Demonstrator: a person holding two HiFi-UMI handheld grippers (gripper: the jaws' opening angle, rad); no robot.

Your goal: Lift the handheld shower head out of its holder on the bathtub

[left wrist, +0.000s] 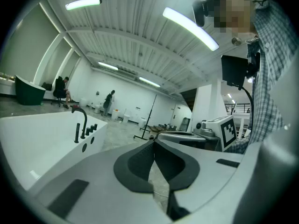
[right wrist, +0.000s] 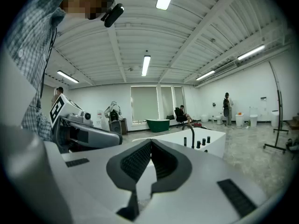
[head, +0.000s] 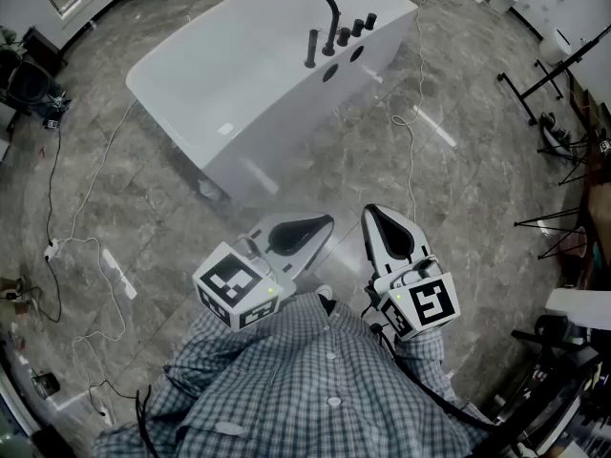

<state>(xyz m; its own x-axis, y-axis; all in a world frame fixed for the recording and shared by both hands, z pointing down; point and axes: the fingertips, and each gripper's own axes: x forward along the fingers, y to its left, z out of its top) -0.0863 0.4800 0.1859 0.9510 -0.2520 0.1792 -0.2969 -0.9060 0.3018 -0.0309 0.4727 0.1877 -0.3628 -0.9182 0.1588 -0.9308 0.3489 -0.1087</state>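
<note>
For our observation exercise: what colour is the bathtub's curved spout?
The spout is black, the bathtub white; best in the head view.

The shower head (head: 312, 48) is a slim black wand standing upright in its holder (head: 311, 63) on the flat rim at one end of the white bathtub (head: 239, 84). It sits just beside the tall curved black spout (head: 320, 8), in line with three short black knobs (head: 357, 29).

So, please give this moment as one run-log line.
stage: not yet approached | left gripper: shut, empty | right gripper: shut, empty | shower head: in holder | bathtub: ahead, untouched
</note>
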